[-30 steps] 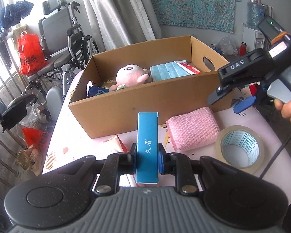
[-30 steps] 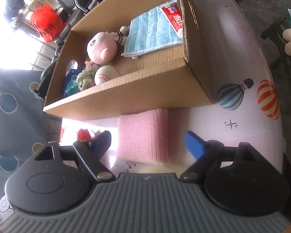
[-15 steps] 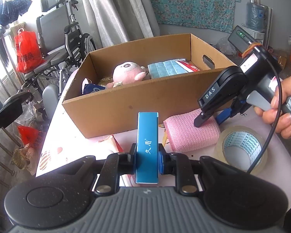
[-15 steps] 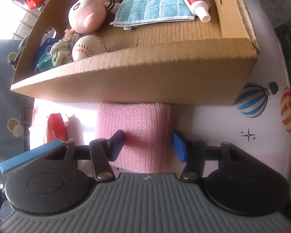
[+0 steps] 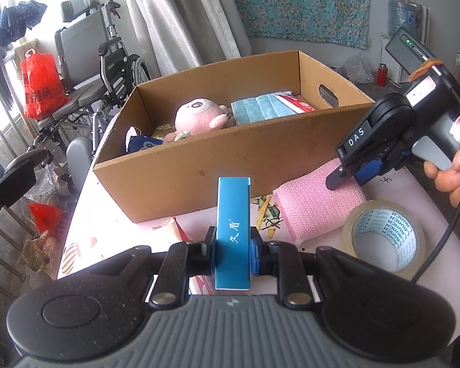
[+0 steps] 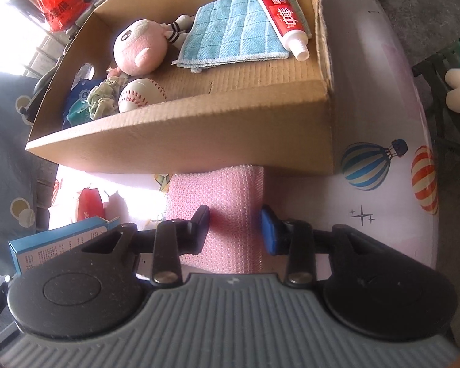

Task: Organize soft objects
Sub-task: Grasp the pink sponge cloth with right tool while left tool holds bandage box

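The cardboard box (image 6: 181, 135) stands on the worktop (image 6: 380, 141), and its near wall rises directly ahead of the right claw (image 6: 234, 225), touching the far end of the pink sponge cloth (image 6: 217, 196). Inside, bare floor lies between the baseball (image 6: 141, 95) and the blue towel (image 6: 236, 33); the pink plush doll (image 6: 138, 50) and the toothpaste tube (image 6: 283, 18) fill the back. Right of the box the worktop is bare up to its edge. The tape roll (image 5: 383, 237) lies just beside the cloth's right side. The left claw (image 5: 232, 253), with its blue carton (image 5: 233, 230), stands to the cloth's left.
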The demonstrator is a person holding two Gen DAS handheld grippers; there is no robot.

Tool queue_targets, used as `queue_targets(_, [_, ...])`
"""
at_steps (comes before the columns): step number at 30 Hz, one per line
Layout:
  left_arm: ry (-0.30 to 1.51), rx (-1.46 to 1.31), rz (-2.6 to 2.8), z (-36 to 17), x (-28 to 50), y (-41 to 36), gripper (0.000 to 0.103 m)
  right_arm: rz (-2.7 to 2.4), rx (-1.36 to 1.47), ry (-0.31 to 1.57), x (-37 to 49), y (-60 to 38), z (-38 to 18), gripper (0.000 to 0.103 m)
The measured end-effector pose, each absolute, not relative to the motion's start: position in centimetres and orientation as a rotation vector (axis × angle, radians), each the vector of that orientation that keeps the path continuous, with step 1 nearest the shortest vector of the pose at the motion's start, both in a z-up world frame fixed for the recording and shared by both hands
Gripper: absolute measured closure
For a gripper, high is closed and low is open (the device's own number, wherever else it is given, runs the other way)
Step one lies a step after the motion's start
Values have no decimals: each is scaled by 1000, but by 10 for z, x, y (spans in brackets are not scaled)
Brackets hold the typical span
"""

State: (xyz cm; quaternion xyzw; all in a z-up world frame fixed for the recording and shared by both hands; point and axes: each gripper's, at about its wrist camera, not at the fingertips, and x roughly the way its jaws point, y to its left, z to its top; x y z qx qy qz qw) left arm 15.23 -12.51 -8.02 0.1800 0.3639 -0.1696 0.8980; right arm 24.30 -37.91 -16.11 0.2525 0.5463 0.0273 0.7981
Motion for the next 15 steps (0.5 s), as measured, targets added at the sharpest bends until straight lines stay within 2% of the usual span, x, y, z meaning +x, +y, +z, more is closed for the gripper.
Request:
queue_targets(3, [757,375,-350,-81,154,-126,82,64,644,1193,246,-388,-172,60])
queue_targets(5, [758,375,-349,-81,155,-127,82,63,680,1199,249,-391,-178,51])
queue_targets(7, [758,377,-347,-80,155,-127,82,72,693,1202,251,-391,-184,49])
queue_targets(9, [757,376,-342,-80,155,-126,82,97,690,1197,251,-388,-186,59])
queue_targets(15, [728,369,-322,-72,152,-122,82,137,534,1116,243,-366,-157,72])
